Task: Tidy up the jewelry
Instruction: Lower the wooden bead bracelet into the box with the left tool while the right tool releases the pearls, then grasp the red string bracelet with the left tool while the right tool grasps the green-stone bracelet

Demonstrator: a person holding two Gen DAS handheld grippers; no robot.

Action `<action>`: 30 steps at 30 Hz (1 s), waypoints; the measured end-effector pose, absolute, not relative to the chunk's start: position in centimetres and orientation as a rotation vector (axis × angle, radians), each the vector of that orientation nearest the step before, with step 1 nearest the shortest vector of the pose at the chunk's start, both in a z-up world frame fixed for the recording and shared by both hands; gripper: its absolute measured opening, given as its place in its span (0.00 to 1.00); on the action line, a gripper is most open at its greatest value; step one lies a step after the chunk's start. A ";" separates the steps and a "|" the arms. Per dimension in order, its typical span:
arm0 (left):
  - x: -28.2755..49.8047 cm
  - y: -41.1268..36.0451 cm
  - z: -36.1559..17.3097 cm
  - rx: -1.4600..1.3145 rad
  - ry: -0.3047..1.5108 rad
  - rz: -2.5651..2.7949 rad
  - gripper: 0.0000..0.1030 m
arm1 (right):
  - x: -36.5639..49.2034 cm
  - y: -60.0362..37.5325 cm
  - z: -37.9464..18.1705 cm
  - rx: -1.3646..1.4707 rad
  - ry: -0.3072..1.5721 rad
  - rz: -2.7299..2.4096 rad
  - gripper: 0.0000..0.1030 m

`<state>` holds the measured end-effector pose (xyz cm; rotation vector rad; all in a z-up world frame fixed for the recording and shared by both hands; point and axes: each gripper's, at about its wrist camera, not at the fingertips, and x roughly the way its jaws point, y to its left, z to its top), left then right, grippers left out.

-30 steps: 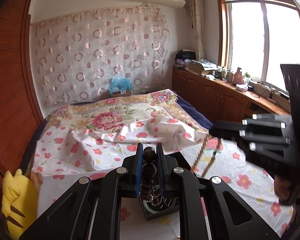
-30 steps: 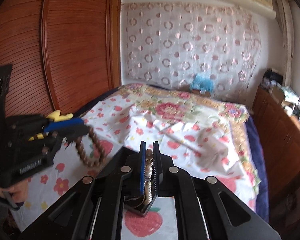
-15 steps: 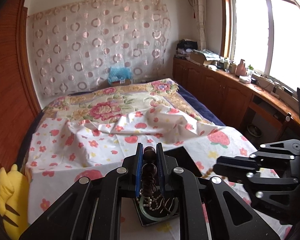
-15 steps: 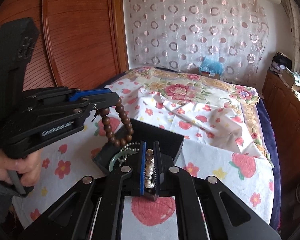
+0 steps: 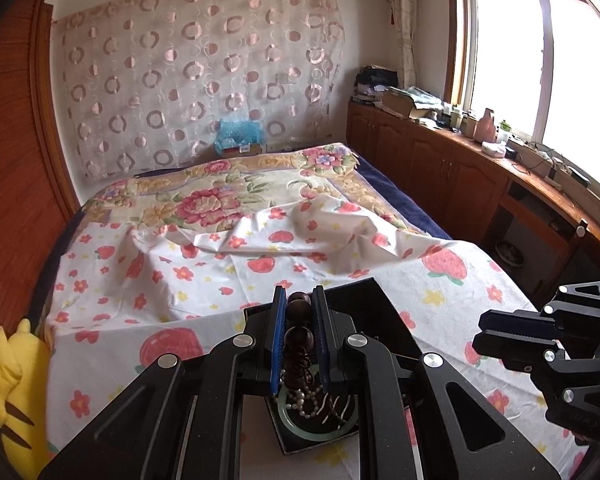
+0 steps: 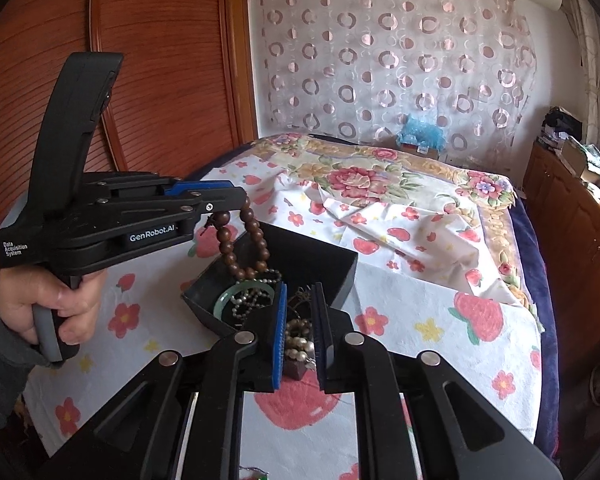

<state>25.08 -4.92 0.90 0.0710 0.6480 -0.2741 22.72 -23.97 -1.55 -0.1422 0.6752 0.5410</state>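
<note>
Left gripper [image 6: 224, 210] clamped wooden bracelet [image 6: 246, 246] over black box [image 6: 312, 258]; right gripper [image 6: 300, 332] was opening, pearls [image 6: 298, 340] apparently loose between.

bright daylight comes in through the window [image 5: 540, 80], which glares plain white. the bed [image 5: 260, 248] is well lit and sharp. straight lines bend near the edges, and the corners of both pictures go dark.
</note>
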 end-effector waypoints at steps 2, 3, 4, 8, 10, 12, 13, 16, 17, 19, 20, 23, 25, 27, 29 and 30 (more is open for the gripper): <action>24.9 -4.9 0.6 0.073 0.650 -0.278 0.12 | 22.8 -24.3 -1.9 -0.144 0.681 0.539 0.17; 24.9 -4.8 0.4 0.075 0.650 -0.279 0.12 | 22.7 -24.5 -2.1 -0.145 0.685 0.535 0.23; 25.0 -4.9 0.6 0.072 0.649 -0.278 0.12 | 22.9 -24.8 -2.4 -0.143 0.691 0.531 0.26; 25.0 -4.9 0.0 0.072 0.659 -0.280 0.12 | 23.0 -25.2 -3.1 -0.132 0.708 0.523 0.27; 24.8 -4.9 -0.1 0.078 0.657 -0.276 0.13 | 22.9 -25.2 -3.1 -0.130 0.707 0.524 0.27; 24.3 -4.7 -0.2 0.089 0.647 -0.272 0.21 | 22.8 -25.3 -3.1 -0.133 0.703 0.525 0.27; 24.0 -4.6 -0.3 0.092 0.642 -0.272 0.24 | 22.7 -25.3 -3.2 -0.135 0.701 0.525 0.27; 22.3 -4.0 -0.3 0.092 0.624 -0.271 0.43 | 21.7 -25.4 -3.7 -0.145 0.701 0.523 0.27; 21.8 -3.8 -0.4 0.095 0.621 -0.271 0.44 | 21.3 -25.5 -4.0 -0.146 0.702 0.524 0.27; 20.7 -3.6 -0.6 0.107 0.621 -0.272 0.48 | 20.5 -25.8 -4.6 -0.142 0.707 0.530 0.27; 20.1 -3.4 -0.7 0.114 0.620 -0.269 0.53 | 20.0 -25.9 -5.0 -0.142 0.712 0.533 0.27; 18.5 -3.1 -1.2 0.126 0.626 -0.275 0.58 | 18.6 -26.1 -6.2 -0.146 0.729 0.537 0.27; 17.3 -2.4 -2.0 0.123 0.647 -0.281 0.58 | 17.7 -26.2 -6.9 -0.148 0.739 0.549 0.27; 16.6 -2.2 -2.6 0.124 0.661 -0.285 0.58 | 16.5 -25.9 -7.7 -0.160 0.752 0.562 0.27; 15.5 -1.7 -3.4 0.131 0.681 -0.285 0.58 | 15.4 -25.5 -8.3 -0.179 0.763 0.572 0.27; 14.9 -1.5 -3.9 0.133 0.689 -0.287 0.58 | 15.1 -25.5 -8.5 -0.184 0.765 0.572 0.27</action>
